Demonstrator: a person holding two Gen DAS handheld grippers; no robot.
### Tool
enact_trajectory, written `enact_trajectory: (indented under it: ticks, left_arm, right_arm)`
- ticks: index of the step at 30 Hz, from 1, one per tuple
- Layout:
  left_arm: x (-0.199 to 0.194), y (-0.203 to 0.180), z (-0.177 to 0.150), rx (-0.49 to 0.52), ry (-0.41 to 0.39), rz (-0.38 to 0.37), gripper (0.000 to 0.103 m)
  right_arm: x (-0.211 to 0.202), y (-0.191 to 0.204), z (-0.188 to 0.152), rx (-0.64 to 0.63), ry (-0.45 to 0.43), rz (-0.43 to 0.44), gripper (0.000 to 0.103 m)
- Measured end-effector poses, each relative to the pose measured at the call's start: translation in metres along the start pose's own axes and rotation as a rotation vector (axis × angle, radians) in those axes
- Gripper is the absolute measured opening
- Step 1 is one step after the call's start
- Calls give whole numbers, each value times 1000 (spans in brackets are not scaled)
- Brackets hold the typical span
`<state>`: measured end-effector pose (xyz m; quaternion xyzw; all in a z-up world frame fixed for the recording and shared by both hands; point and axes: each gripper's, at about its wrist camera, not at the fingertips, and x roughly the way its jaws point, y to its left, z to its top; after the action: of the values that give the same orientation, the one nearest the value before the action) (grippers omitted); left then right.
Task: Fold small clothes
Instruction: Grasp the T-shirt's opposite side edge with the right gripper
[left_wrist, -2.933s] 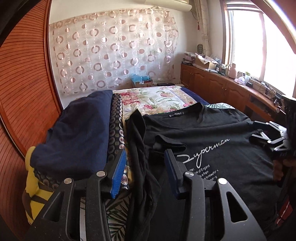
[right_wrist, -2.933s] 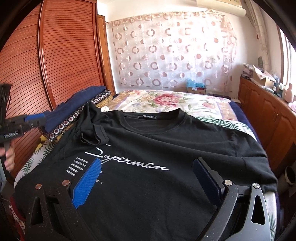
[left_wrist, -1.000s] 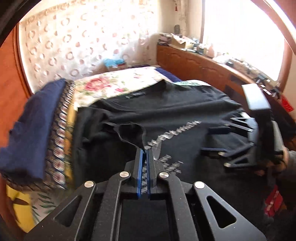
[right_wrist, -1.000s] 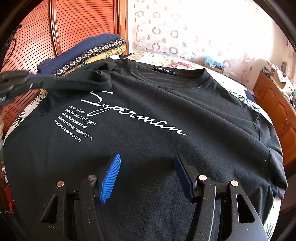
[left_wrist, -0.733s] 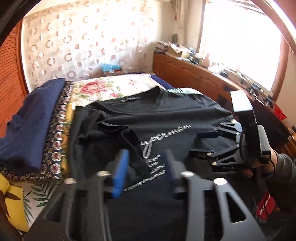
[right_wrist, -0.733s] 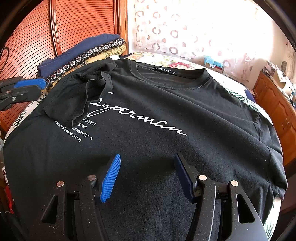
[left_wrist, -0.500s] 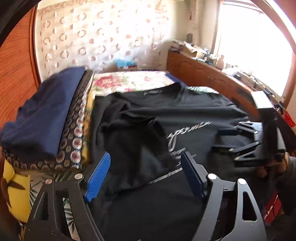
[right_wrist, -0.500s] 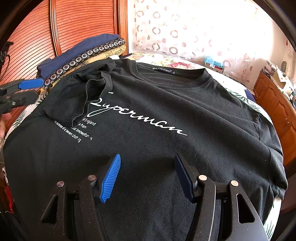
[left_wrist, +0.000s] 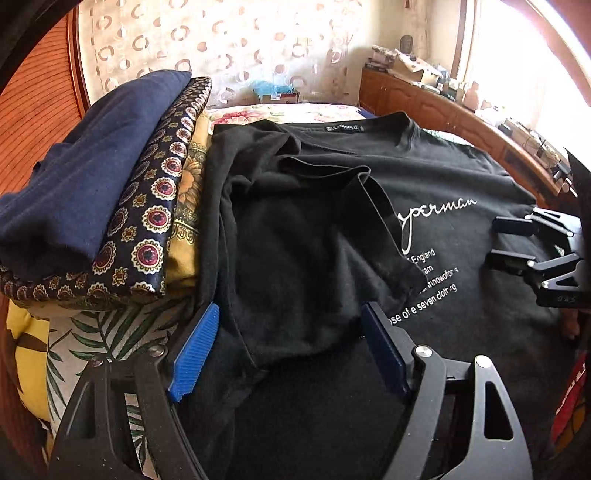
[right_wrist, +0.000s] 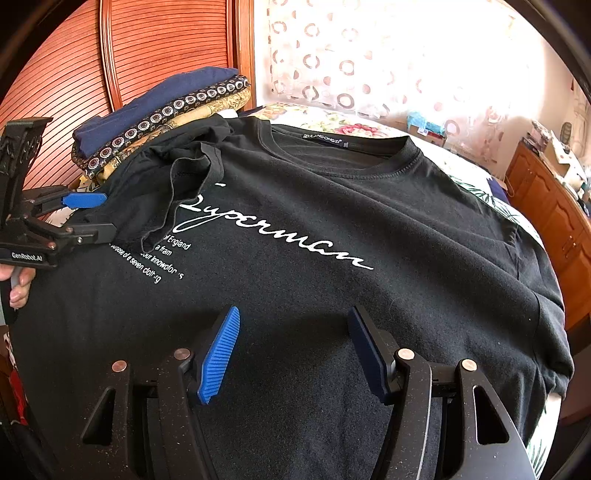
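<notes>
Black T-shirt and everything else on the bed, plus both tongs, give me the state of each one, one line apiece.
black T-shirt: spread flat, print side up, on the bed.
left sleeve: folded in over the chest, covering the start of the print.
right sleeve: still spread out, unfolded.
left tongs: open, holding nothing, over the shirt's left edge.
right tongs: open, holding nothing, above the shirt's lower part.
stack of clothes: folded, piled beside the shirt.

Black left gripper (left_wrist: 288, 347), black right gripper (right_wrist: 293, 354), ribbed blue pads, silver screws, "GenRobot.AI" marking, bare fingers (right_wrist: 18, 291)
</notes>
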<state>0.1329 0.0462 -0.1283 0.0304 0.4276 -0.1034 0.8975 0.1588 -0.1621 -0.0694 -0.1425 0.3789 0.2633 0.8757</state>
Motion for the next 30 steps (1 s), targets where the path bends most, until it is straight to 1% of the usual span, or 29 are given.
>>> enact_trajectory:
  ticks: [4, 6, 8, 10, 12, 14, 16, 17, 19, 22, 26, 28, 30]
  left_arm:
    - [1, -3, 0, 12, 5, 7, 81]
    - [2, -3, 1, 15, 10, 1, 85]
    - [4, -7, 2, 33, 21, 3, 92]
    - [7, -13, 2, 57, 32, 4, 96]
    - [7, -13, 3, 56, 34, -1, 97]
    - [7, -13, 2, 59, 38, -5, 100]
    - [8, -15, 2, 64, 39, -2, 101]
    - [8, -15, 2, 63, 40, -3, 101]
    - [8, -15, 2, 62, 41, -5, 101]
    - [8, -14, 2, 62, 41, -6, 102]
    - [8, -15, 2, 62, 41, -5, 102]
    - [8, -14, 2, 61, 41, -5, 102]
    - [8, -14, 2, 61, 41, -5, 102]
  right_arm:
    - [1, 0, 0, 11, 0, -13, 64]
    - [-4, -4, -1, 37, -19, -31, 64]
    - [-9, -12, -2, 76, -30, -20, 64]
    - [-20, -25, -4, 106, -55, -29, 64]
    - [-36, -43, -7, 132, -86, -64, 64]
    - [-51, -63, -12, 153, -101, -102, 64]
    - [-64, -91, -19, 175, -108, -175, 64]
    - [-69, -106, -23, 184, -106, -217, 64]
    - [-76, -131, -33, 203, -94, -268, 64]
    - [-77, -170, -54, 262, -44, -297, 64]
    - [-73, -203, -73, 334, 4, -292, 64]
    - [-70, -215, -80, 367, 19, -269, 64]
    - [-67, -219, -79, 385, 28, -248, 64]
